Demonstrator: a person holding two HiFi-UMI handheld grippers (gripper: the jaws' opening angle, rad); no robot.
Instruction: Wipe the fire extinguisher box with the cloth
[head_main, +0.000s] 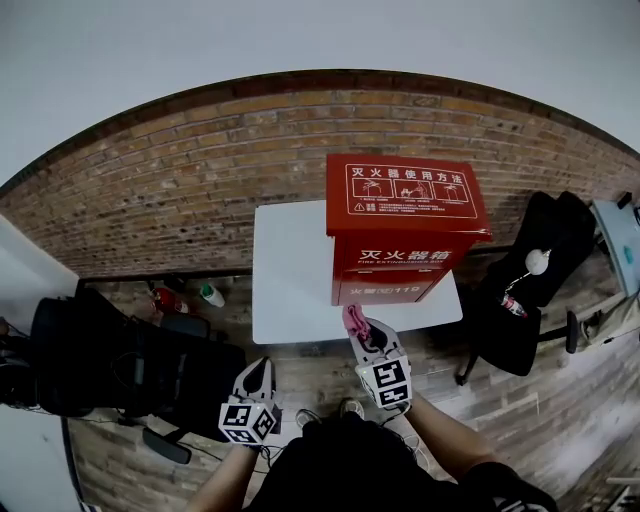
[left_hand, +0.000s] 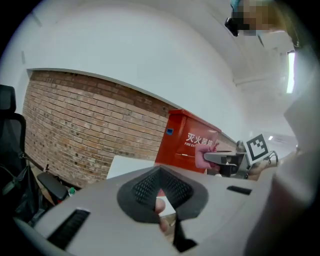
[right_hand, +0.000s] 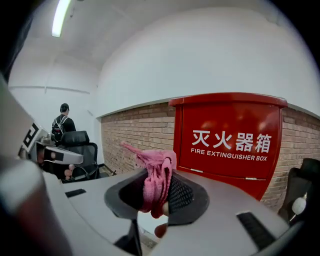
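The red fire extinguisher box (head_main: 405, 225) stands upright on a white table (head_main: 290, 270) against the brick wall. My right gripper (head_main: 362, 332) is shut on a pink cloth (head_main: 354, 320), held just short of the table's front edge below the box. In the right gripper view the cloth (right_hand: 156, 175) hangs bunched between the jaws, and the box front (right_hand: 230, 142) is close ahead, apart from it. My left gripper (head_main: 258, 372) hangs lower and to the left, jaws together with nothing held. From the left gripper view the box (left_hand: 187, 142) and the cloth (left_hand: 204, 155) show to the right.
A black office chair (head_main: 120, 370) stands left of the table and another (head_main: 530, 280) right of it. Two bottles (head_main: 210, 294) lie on the floor by the brick wall (head_main: 180, 190). A person (right_hand: 62, 122) stands far off at the left.
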